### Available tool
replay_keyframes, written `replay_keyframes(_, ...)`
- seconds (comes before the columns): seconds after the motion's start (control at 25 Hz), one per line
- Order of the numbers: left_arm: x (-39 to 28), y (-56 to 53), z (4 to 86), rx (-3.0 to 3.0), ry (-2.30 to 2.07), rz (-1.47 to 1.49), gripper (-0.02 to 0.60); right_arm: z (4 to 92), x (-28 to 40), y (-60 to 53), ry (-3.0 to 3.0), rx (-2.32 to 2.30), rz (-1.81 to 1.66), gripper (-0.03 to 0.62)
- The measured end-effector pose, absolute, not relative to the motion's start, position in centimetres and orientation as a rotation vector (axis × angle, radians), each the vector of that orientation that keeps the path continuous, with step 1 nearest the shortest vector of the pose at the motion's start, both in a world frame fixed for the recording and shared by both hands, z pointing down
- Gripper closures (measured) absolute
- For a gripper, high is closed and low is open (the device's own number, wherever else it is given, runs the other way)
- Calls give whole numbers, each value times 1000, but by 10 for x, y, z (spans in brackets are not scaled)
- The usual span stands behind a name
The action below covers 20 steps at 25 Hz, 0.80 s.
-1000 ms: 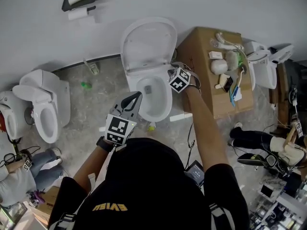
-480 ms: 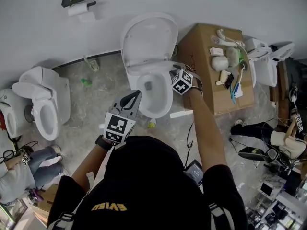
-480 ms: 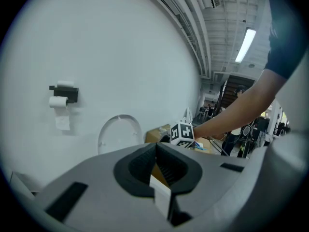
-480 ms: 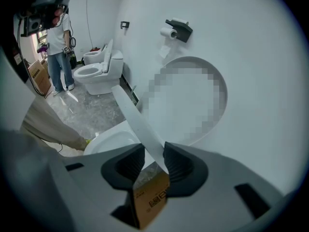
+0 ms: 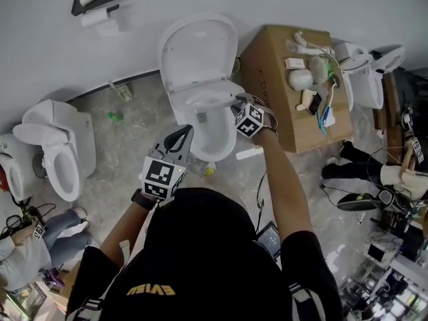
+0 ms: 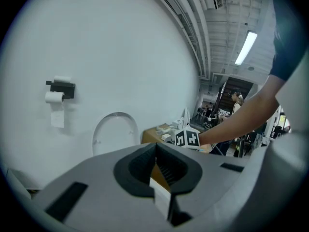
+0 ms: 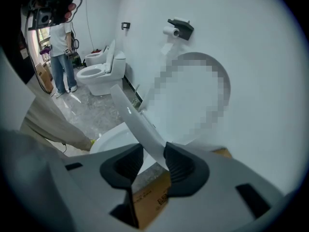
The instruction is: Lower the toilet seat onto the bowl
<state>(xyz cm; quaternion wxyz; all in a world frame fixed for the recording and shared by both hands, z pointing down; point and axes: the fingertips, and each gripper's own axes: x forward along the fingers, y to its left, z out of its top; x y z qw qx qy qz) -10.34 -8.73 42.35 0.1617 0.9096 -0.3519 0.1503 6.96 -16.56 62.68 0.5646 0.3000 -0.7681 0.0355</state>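
only the right gripper view shows the glossy white curved plastic toilet seat [image 7: 137,122] between the opening jaws of the right gripper [image 7: 153,154]; left gripper [image 6: 155,154] closed, empty.

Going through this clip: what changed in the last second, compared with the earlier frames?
The seat has tipped a little further from the lid toward the bowl, with the right gripper at its rim. That gripper's jaws are opening, with the rim between them. The head view shifted slightly. The lid stays up, and the left gripper stays shut and empty in front of the toilet.
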Motion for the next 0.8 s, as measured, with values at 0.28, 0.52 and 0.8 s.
replay_keyframes(0.28,-100,-84,427,2594,-995,434,569,629,72,-160,-1800,717,77,453)
replay_keyframes(0.52,-99,-82,429,2588,-991,435,569,635,73,-149,-1787,692,77,451)
replay_keyframes(0.8,-94,-77,432,2587,-974,441,569,642,76,-134,-1782,687,80,450)
